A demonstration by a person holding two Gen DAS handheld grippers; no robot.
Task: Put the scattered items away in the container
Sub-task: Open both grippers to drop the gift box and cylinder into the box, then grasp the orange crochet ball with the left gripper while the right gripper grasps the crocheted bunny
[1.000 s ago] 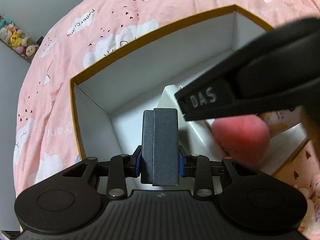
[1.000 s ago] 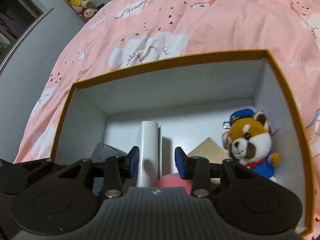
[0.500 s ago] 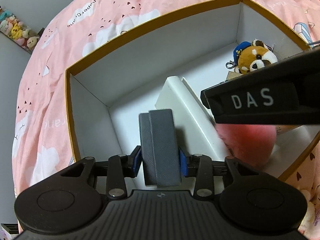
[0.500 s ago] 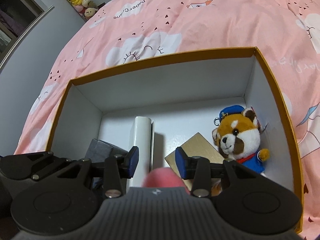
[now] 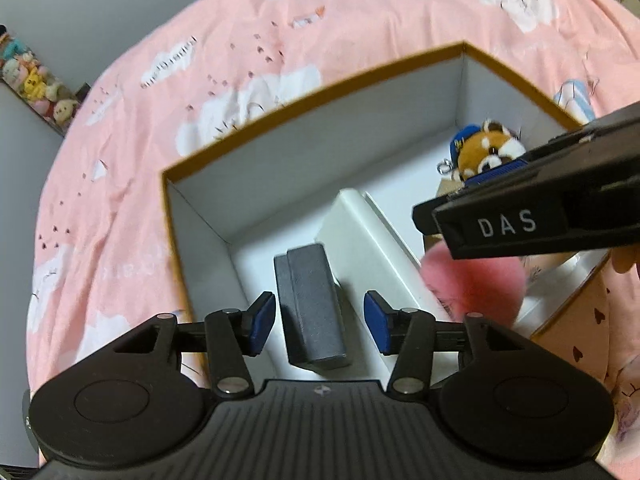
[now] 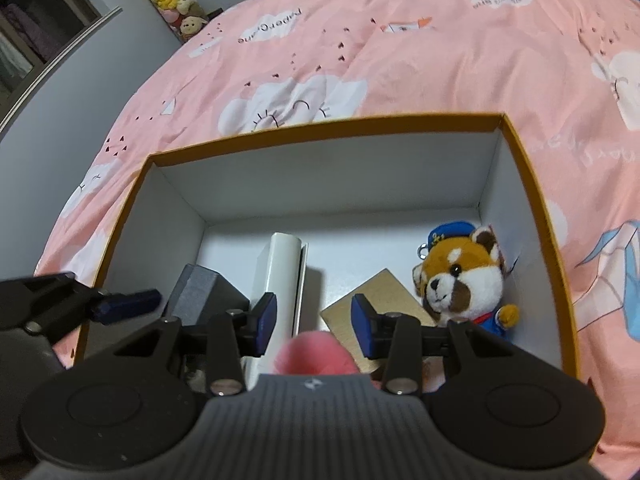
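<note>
Claw point(image 5: 319, 325) left – just opened, clear of grey case point(image 5: 310, 307) | box point(image 5: 320, 98) rim near

Matt, finely textured grey case point(image 5: 312, 308), smooth white cardboard box point(image 6: 328, 184) edged in ochre, fuzzy plush red panda point(image 6: 460, 280), fluffy pink pompom point(image 5: 476, 280), soft printed cotton bedspread point(image 6: 360, 52).

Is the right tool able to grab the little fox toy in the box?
Probably yes. The fox toy sits uncovered in the box's right corner, just beyond the right tool, whose jaws stand apart and empty. Nothing lies between them.
</note>
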